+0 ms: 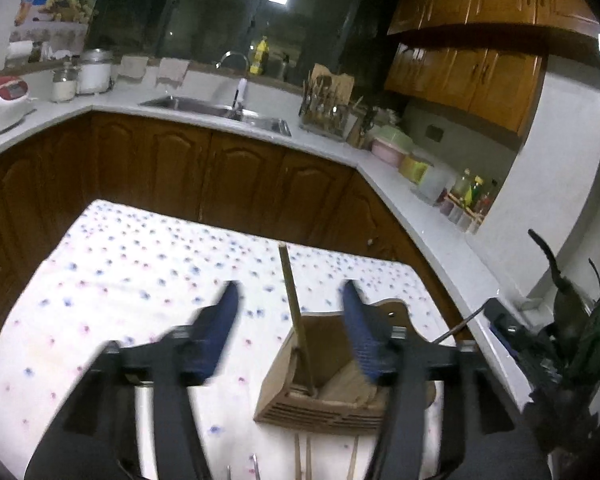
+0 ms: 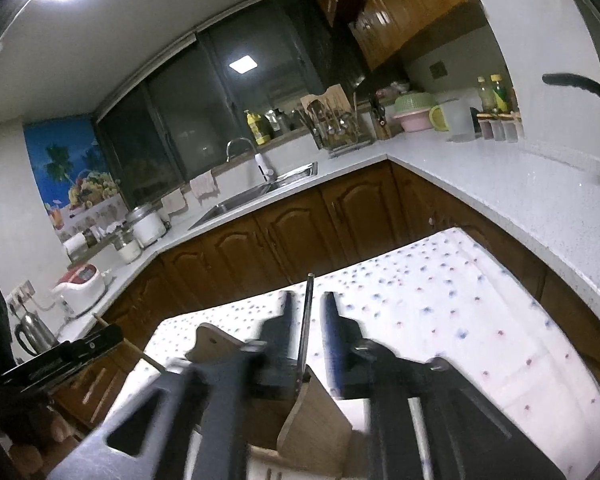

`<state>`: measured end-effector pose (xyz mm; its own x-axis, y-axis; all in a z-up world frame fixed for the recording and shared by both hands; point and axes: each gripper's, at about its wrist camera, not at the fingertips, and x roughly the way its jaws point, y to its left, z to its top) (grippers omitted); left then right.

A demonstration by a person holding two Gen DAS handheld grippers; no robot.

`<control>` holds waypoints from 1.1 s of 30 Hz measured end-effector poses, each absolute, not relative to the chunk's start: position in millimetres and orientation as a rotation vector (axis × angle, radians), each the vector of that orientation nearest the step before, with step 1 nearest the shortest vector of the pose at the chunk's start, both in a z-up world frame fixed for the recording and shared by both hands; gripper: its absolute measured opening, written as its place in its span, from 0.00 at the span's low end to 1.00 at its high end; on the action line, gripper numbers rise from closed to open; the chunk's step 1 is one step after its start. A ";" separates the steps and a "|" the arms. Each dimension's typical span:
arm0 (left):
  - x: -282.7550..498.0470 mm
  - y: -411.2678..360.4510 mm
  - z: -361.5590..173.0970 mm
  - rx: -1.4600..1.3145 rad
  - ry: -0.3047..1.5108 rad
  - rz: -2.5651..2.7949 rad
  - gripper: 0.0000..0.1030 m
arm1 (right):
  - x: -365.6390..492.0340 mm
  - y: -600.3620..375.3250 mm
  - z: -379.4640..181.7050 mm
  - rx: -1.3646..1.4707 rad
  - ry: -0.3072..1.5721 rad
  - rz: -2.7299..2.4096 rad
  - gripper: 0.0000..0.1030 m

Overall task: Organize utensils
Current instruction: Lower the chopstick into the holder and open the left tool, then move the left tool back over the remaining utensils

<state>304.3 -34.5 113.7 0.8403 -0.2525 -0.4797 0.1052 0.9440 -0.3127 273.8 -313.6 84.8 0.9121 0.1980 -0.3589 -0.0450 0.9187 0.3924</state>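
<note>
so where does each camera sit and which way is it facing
Left wrist: on the left gripper, facing the sink counter across the dotted tablecloth; open fingers straddle a chopstick in the wooden holder.
Right wrist: on the right gripper, tilted, same direction; open fingers around a dark utensil.
Shared: holder, tablecloth, sink.

Dotted tablecloth covers the table — wooden utensil holder on it.

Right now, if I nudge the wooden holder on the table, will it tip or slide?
The holder looks light, thin wood on a cloth, so it would probably slide. The chopstick leaning inside stands tall and may rattle or swing. Tipping seems less likely given its wide base.
</note>
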 end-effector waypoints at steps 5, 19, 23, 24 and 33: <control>270.1 -21.2 124.2 -0.276 0.500 -0.176 0.75 | 241.7 -324.0 99.3 0.431 0.311 0.126 0.95; 171.6 13.9 84.4 -0.231 0.551 -0.080 0.81 | 146.4 -332.4 87.1 0.423 0.339 0.135 0.99; 157.1 18.5 66.6 -0.242 0.592 -0.067 0.81 | 124.1 -330.3 71.9 0.414 0.384 0.127 0.99; 153.4 20.7 61.1 -0.250 0.605 -0.065 0.81 | 119.8 -330.2 67.9 0.416 0.395 0.126 0.99; 133.5 24.7 28.5 -0.255 0.675 -0.034 0.81 | 95.1 -323.3 40.4 0.391 0.472 0.121 0.99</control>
<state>133.5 24.7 28.5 0.7812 -0.1134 -0.6138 -0.0514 0.9683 -0.2444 95.1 -323.3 40.4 0.8853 0.2022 -0.4188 -0.0238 0.9190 0.3935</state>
